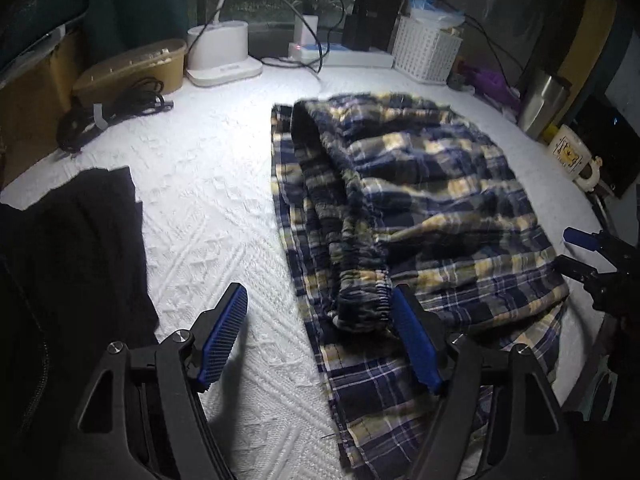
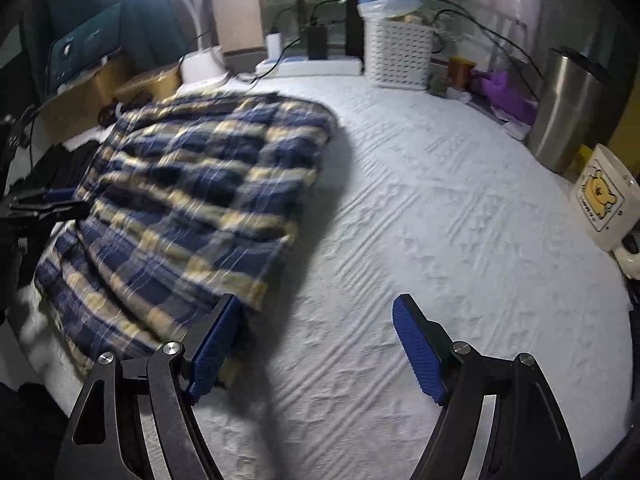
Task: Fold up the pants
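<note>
Left wrist view: plaid pajama pants, navy, white and yellow, lie already folded into a thick bundle on a white textured bedspread covering the counter. The gathered elastic waistband runs along the bundle's left edge, toward the camera. The fabric looks like light, soft flannel that will sag and slide on itself; judging from this, the thick waistband or a doubled edge gives the firmest hold.

The left hand-held gripper stands wide with nothing between its blue pads; one pad sits just beside the waistband's end. In the right wrist view, the right hand-held gripper is also spread and empty, over bare bedspread just beside the bundle's near corner.

A dark garment lies at the left. Along the far edge stand a white lamp base, a white basket, a steel tumbler and a bear mug. The room is dim.
</note>
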Available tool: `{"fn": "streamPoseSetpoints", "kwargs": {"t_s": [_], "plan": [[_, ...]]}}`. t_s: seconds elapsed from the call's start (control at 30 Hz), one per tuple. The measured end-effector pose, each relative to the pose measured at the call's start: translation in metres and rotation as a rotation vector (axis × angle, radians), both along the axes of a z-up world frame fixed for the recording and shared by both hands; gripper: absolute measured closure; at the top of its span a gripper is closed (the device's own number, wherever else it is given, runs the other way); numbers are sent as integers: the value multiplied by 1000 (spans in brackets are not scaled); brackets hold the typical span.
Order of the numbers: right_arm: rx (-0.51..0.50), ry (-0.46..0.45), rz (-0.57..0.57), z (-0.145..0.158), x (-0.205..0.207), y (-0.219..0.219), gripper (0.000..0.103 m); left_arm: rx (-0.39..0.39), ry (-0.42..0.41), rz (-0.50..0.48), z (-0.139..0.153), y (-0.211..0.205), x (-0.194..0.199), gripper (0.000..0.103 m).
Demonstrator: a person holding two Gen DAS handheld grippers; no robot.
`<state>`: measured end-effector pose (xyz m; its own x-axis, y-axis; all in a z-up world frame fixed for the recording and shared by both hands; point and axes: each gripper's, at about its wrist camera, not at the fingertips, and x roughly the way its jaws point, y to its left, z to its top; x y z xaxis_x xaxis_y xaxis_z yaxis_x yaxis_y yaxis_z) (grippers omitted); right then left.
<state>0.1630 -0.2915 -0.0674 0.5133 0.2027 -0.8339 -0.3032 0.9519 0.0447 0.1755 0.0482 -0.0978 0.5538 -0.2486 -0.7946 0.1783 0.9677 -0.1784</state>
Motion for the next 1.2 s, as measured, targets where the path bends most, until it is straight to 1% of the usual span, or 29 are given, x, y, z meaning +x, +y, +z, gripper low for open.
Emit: {"fn": "streamPoseSetpoints", "kwargs": {"t_s": [0.07, 0.17, 0.2, 0.3, 0.4, 0.47, 0.5, 0.53, 0.67, 0.8, 0.97, 1.2], "plan": [[30, -9, -19, 4, 4, -7, 24, -19, -12, 7, 6, 1, 2, 28], [48, -19, -27, 7, 14, -12, 23, -92, -15, 10, 10, 5, 12, 28], [48, -20, -27, 7, 16, -13, 23, -103, -11, 13, 10, 5, 15, 28], [58, -17, -28, 6, 24, -13, 23, -93, 6, 23, 3, 0, 28, 28], [70, -14, -29, 5, 32, -14, 23, -119, 50, 22, -8, -5, 38, 28], [79, -11, -29, 4, 39, -14, 23, -105, 39, 12, -8, -10, 40, 27], [82, -9, -29, 4, 41, -14, 23, -97, 40, 4, -8, -14, 43, 24], [88, -5, -29, 3, 45, -14, 23, -95, 43, -2, -8, -17, 45, 23], [104, 2, -29, 0, 57, -14, 23, -113, 57, -22, -7, -28, 51, 23], [129, 9, -25, -3, 71, -10, 23, -80, 45, -46, -8, -43, 55, 22], [167, 16, -6, -7, 90, -1, 23, -19, 4, -87, -12, -51, 59, 21], [181, 18, 33, -9, 108, 17, 23, 18, -31, -93, -13, -56, 62, 21]]}}
